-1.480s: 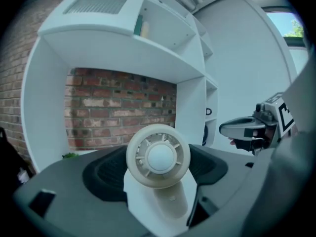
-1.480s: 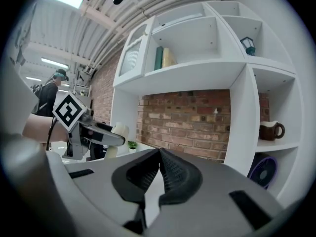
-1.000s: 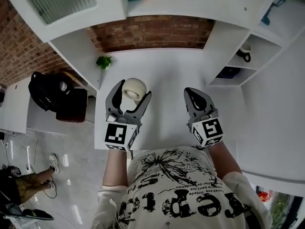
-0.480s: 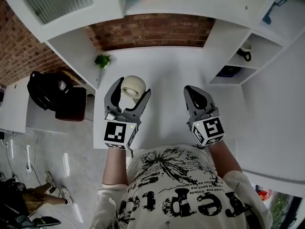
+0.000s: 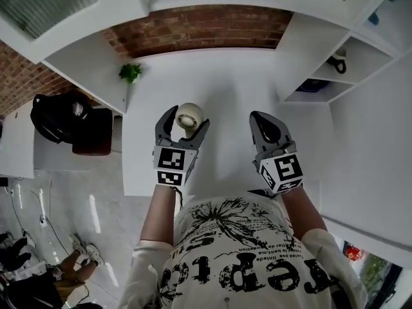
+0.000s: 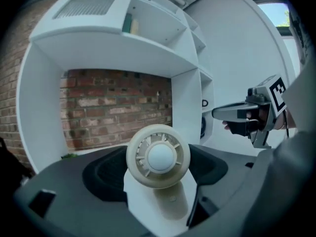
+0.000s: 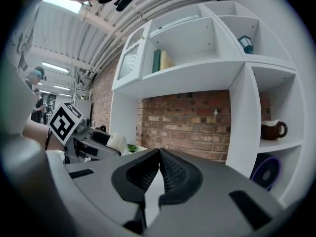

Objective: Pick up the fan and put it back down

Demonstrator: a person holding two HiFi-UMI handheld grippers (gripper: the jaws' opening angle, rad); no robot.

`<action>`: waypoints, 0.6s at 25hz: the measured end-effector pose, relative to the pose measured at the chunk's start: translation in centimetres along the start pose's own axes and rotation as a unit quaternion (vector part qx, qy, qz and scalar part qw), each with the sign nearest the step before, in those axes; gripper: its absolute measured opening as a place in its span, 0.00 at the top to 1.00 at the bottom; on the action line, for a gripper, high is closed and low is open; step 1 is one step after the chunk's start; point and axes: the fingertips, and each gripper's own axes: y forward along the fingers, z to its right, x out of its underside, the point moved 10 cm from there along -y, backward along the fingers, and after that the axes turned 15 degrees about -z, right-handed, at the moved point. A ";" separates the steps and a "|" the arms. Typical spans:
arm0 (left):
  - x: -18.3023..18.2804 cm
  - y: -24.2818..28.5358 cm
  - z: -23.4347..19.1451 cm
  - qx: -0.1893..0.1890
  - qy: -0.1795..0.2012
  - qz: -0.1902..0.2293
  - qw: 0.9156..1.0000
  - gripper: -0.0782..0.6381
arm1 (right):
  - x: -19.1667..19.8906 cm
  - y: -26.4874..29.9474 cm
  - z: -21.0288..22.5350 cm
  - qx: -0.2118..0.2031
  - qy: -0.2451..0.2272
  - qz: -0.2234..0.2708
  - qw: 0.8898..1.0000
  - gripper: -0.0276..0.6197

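A small cream fan (image 5: 190,116) stands upright over the white desk (image 5: 225,89), between the jaws of my left gripper (image 5: 186,123). In the left gripper view the fan's round head (image 6: 158,156) fills the gap between the two dark pads, which touch it on both sides. Its stem (image 6: 169,205) runs down toward the desk; I cannot tell whether the foot rests on it. My right gripper (image 5: 265,127) hovers over the desk to the right, jaws shut with nothing in them, tips meeting (image 7: 159,155).
A brick wall (image 5: 199,28) backs the desk under white shelves. A small green plant (image 5: 131,73) sits at the back left. Side cubbies at the right hold a dark mug (image 5: 339,62). A black bag (image 5: 61,118) lies on a lower surface left of the desk.
The left gripper and the fan in it have shifted to the right over the desk, and the fan looks smaller, so lower. The right gripper has stayed in place.
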 end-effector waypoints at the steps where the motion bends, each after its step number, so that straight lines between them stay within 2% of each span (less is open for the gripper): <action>1: 0.6 0.9 0.0 0.008 -0.004 -0.016 1.000 0.36 | 0.3 0.3 0.2 0.001 0.004 -0.006 1.000 0.93; 8: 4.1 6.9 1.1 0.046 -0.026 -0.106 0.993 0.36 | 4.0 2.2 1.9 0.009 0.029 -0.040 0.999 0.93; 15: 7.8 12.0 2.0 0.072 -0.045 -0.189 0.978 0.36 | 7.8 3.7 2.3 0.010 0.043 -0.091 0.995 0.93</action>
